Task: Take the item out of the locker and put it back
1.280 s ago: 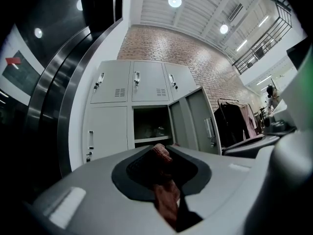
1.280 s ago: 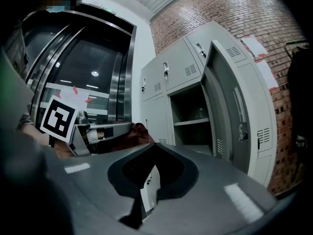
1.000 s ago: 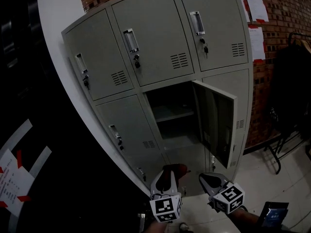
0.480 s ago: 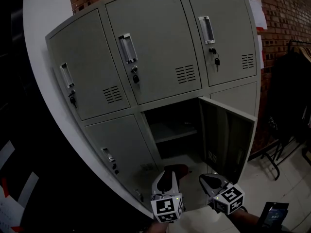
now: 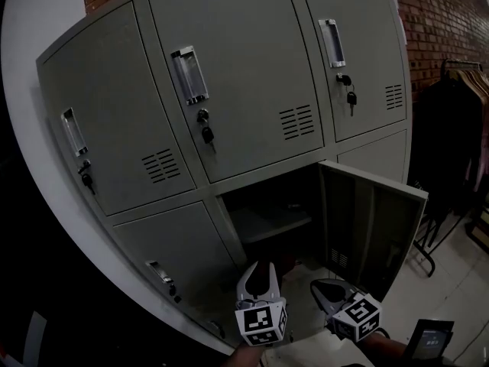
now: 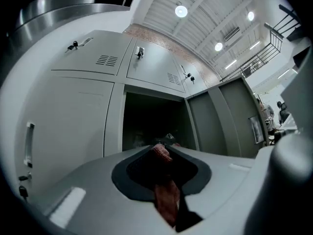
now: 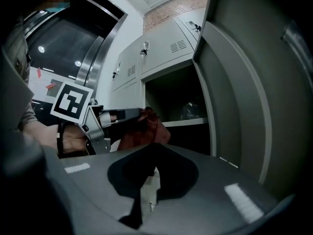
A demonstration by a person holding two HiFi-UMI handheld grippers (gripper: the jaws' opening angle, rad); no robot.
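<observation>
The grey locker bank [image 5: 229,113] fills the head view, and its lower middle compartment [image 5: 267,205] stands open with its door [image 5: 374,220] swung out to the right. Low in that view, in front of the opening, my left gripper [image 5: 258,275] is shut on a dark red cloth item [image 6: 167,199]. The right gripper view shows that item [image 7: 144,131] bunched at the left gripper's tips [image 7: 128,114]. My right gripper [image 5: 325,287] is beside it, near the door, jaws together with nothing held. A dark crinkled thing [image 7: 190,109] lies on the compartment's shelf [image 5: 271,224].
Keys hang in the upper locks [image 5: 351,98]. A white curved column [image 5: 30,205] borders the lockers on the left. Dark clothes on a rack [image 5: 458,128] stand at the right. A phone-like device [image 5: 429,339] shows at the bottom right above light floor tiles.
The lockers have grown larger in the head view as I and both grippers came closer to the open compartment. The red item stays in the left gripper.
</observation>
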